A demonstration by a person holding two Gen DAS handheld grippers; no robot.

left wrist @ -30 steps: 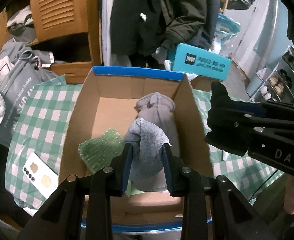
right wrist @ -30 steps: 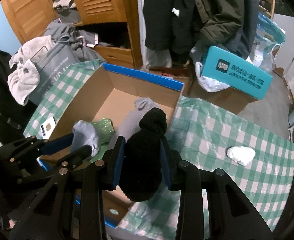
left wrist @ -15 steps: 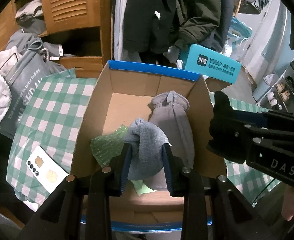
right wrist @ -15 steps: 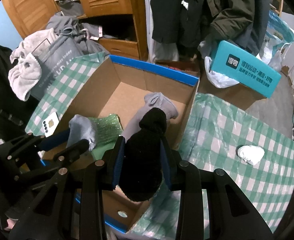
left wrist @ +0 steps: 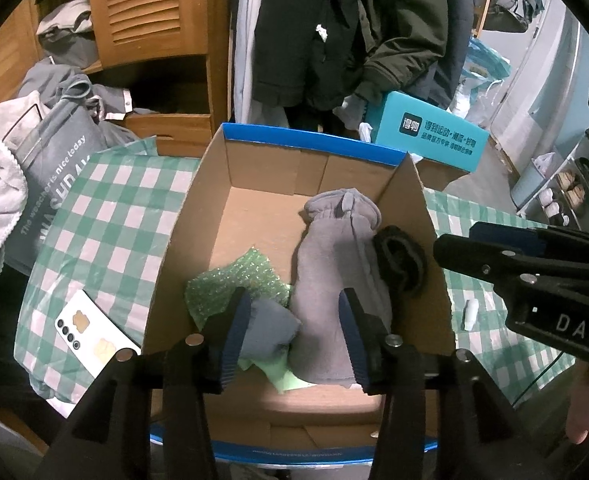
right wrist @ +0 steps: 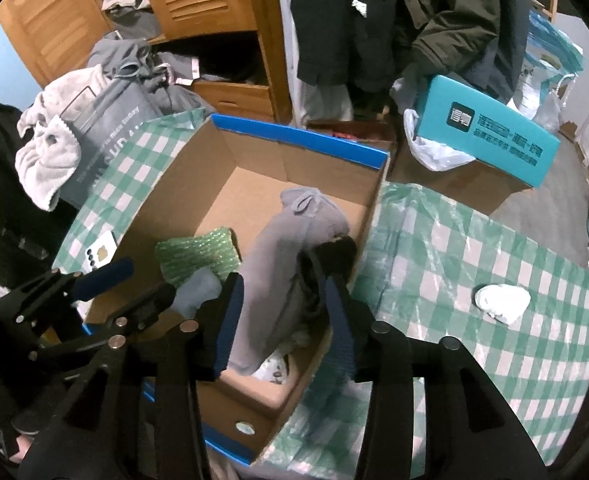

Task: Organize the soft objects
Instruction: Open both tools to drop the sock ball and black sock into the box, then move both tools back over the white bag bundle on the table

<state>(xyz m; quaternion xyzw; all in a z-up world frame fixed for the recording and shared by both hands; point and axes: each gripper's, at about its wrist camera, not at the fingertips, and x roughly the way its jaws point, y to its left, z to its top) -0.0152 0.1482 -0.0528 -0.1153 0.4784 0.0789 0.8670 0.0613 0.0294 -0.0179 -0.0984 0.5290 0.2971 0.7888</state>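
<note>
An open cardboard box (left wrist: 430, 216) with a blue rim stands on the green checked cloth. In it lie a long grey sock (left wrist: 334, 264), a green bubble-wrap piece (left wrist: 234, 284), a small blue-grey sock (left wrist: 270, 332) and a black sock (left wrist: 400, 258) against the right wall. My left gripper (left wrist: 294, 332) is open above the box's near end, the blue-grey sock loose by its left finger. My right gripper (right wrist: 282, 316) is open over the box's right side, with the black sock (right wrist: 330, 256) just beyond its right finger. The box (right wrist: 298, 136) shows there too.
A white crumpled soft object (right wrist: 502, 302) lies on the cloth right of the box. A phone (left wrist: 94, 336) lies left of the box. A teal carton (left wrist: 430, 136), hanging coats, a wooden cabinet and a heap of grey clothes (left wrist: 46, 160) stand behind.
Both grippers have opened. The blue-grey sock dropped from the left gripper into the box, and the black sock dropped from the right gripper onto the box's right side.
</note>
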